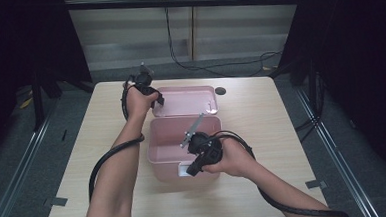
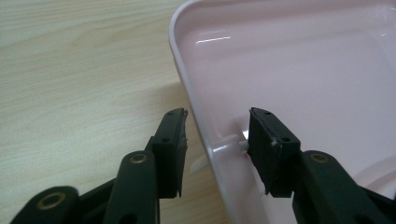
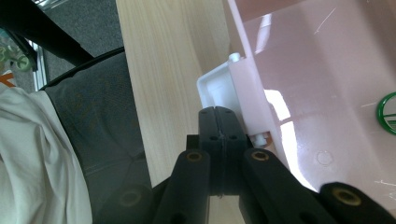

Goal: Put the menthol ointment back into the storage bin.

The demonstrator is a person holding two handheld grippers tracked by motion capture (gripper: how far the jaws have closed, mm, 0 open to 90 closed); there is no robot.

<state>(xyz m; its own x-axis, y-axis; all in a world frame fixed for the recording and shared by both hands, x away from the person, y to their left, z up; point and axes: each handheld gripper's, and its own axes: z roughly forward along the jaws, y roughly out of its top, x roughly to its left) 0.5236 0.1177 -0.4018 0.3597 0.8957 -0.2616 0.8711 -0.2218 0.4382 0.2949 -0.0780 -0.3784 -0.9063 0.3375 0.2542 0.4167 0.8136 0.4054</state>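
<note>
Box: pink storage box (image 1: 166, 155), open, mid-table (image 1: 261, 115) before you.
Lid: pink lid (image 1: 185, 101), flat behind the box.
Left gripper (image 2: 217, 140): your jaws part-open, straddling the lid's rim, pads not yet pressing.
Right gripper (image 3: 223, 140): your jaws pressed together, empty, against the box's white latch (image 3: 219, 84).

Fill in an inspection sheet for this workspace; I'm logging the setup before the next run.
Surface: light wooden table, bare around the work.
Job's things: open pink box; its pink lid lies flat behind it.
Clutter: small dark disc near the lid.
Grippers: left gripper straddles the lid's rim, pads not touching; right gripper shut beside the box's white latch.
Cables: black cable trails from each gripper.
Surroundings: grey floor, dark curtains.
</note>
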